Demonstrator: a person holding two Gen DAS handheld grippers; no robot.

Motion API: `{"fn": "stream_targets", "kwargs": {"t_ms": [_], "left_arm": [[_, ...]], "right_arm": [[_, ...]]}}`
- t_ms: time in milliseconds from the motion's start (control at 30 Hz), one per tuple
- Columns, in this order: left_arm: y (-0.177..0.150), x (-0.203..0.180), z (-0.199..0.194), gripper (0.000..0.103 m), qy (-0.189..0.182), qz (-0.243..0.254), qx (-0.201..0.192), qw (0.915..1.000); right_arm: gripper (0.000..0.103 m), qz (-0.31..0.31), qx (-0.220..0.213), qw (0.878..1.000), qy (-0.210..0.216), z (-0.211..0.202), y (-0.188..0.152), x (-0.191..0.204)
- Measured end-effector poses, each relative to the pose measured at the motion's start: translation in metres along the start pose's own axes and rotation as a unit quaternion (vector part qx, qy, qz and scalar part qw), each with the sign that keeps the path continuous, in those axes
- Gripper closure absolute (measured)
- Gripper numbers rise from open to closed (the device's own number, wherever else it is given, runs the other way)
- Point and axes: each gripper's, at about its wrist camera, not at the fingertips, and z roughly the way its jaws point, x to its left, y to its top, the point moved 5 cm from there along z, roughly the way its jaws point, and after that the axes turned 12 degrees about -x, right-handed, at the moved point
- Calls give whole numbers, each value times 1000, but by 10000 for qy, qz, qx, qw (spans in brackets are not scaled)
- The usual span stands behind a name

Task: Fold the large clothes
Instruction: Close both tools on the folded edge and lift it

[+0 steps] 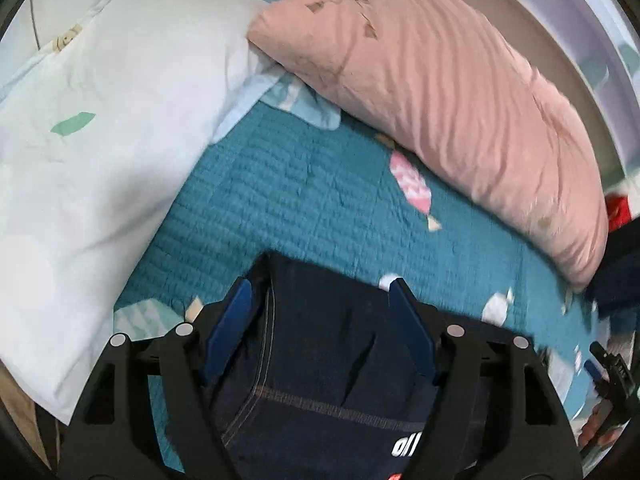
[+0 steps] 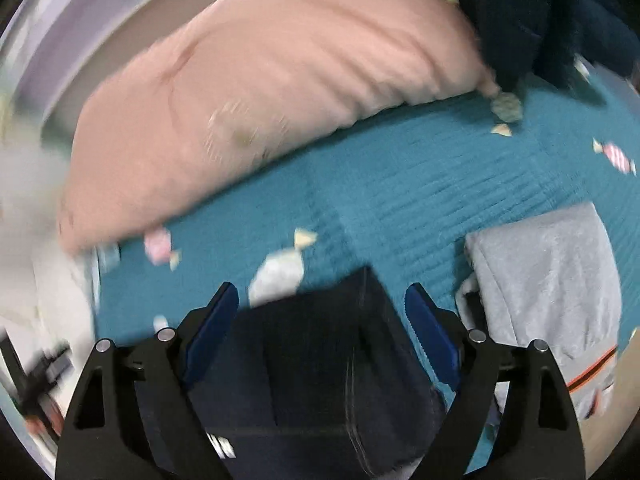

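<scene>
I have both grippers tipped steeply down over the bed. The left gripper point(image 1: 320, 300) stands with its blue pads spread wide, and the dark jeans point(image 1: 320, 364) lie folded below and between them, on the teal quilt point(image 1: 312, 200); I see no pad pressing on the denim. The right gripper point(image 2: 322, 300) is spread just as wide above the same garment, the cloth's corner poking up between its fingers, untouched as far as I can tell.

The jeans run out of both views at the bottom, so I cannot see their whole shape. White lettering near the lower edge is cut off and unreadable. The right wrist view is smeared; the pink pillow point(image 2: 260, 120) and the candy prints on the quilt are soft-edged. A grey folded garment point(image 2: 548, 292) lies just beside the right fingers, and a dark cloth point(image 2: 532, 20) at the top right is too blurred to name. In the left view, a white pillow point(image 1: 120, 140) partly overlaps the pink one.
</scene>
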Motion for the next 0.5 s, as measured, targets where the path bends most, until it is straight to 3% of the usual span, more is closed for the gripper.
{"fn": "stream_targets", "kwargs": {"t_ms": [233, 300, 367, 467, 500], "left_arm": [[-66, -18, -17, 31, 126, 955, 160, 9952], [-88, -29, -22, 33, -3, 1212, 256, 9923], [-111, -42, -28, 46, -197, 1431, 369, 9888], [-149, -60, -33, 84, -537, 1571, 689, 9837], [-162, -64, -34, 87, -609, 1652, 774, 9813]], "right_arm": [[22, -653, 475, 9967, -44, -8, -76, 17], [42, -740, 609, 9954, 92, -11, -97, 24], [76, -719, 918, 9931, 133, -11, -123, 31], [90, -671, 1086, 9903, 539, -17, -153, 52], [91, -838, 1047, 9896, 524, -21, -161, 61]]}}
